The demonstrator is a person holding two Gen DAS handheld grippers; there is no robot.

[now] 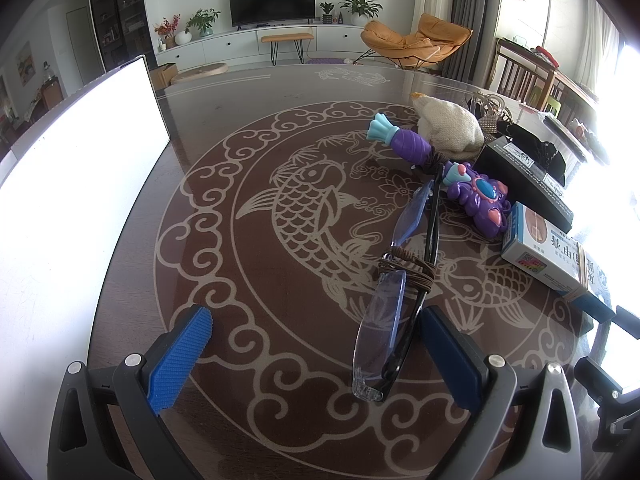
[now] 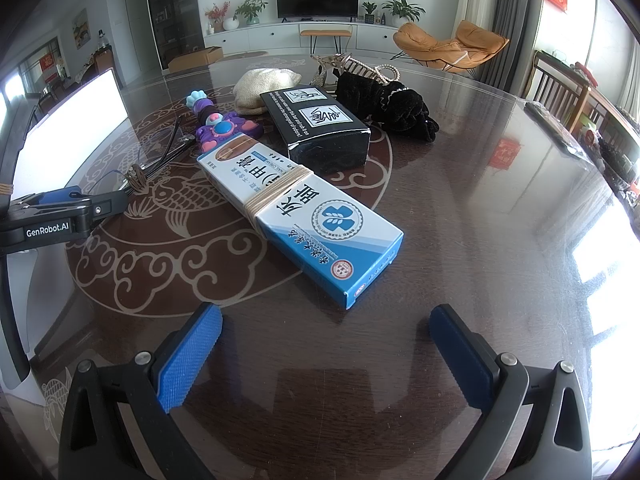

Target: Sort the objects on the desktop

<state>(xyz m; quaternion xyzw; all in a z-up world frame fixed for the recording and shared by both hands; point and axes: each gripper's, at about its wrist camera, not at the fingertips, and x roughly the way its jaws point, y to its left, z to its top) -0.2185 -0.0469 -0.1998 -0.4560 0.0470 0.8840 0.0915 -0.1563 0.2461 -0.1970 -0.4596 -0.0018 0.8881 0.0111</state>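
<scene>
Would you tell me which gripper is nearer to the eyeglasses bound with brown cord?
Left. The left gripper is open with the eyeglasses lying between its fingers, by the right pad. The right gripper is open farther off, facing the blue-and-white box.

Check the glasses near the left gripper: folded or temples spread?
Folded. The glasses lie on the table with the black temples against the lenses, bound at the bridge by brown cord. The left gripper stands open around them.

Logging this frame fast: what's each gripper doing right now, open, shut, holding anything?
Left gripper: open, holding nothing; the glasses lie between its fingers.
Right gripper: open, empty, short of the blue-and-white box.
</scene>
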